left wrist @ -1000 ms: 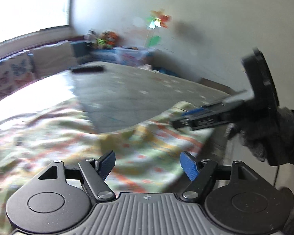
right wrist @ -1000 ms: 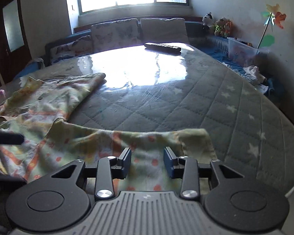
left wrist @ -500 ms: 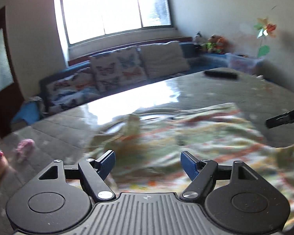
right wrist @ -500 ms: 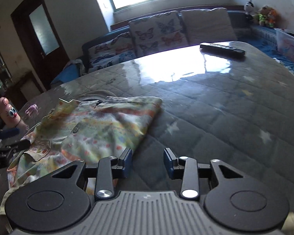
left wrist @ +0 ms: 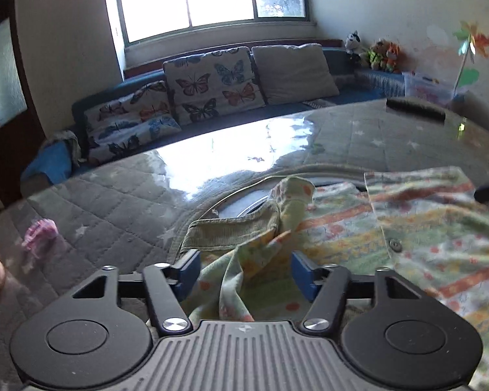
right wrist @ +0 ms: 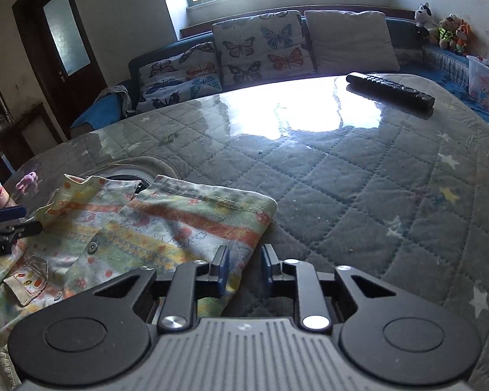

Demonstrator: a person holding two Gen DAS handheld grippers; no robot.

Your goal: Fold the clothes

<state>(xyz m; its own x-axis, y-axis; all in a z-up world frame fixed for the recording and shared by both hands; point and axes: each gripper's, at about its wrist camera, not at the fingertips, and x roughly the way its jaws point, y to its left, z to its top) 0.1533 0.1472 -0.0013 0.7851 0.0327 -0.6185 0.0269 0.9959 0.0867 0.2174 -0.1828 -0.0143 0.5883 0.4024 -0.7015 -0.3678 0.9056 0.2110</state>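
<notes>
Quilted grey worktop [right wrist: 358, 195] carrying the printed shirt [right wrist: 166, 228], its collar between the left gripper [left wrist: 244, 268]'s spread, just-closing fingers and its hem corner beside the right gripper [right wrist: 244, 270]'s narrowed, empty fingers; both probably needed cloth fully pinched before lifting.
</notes>
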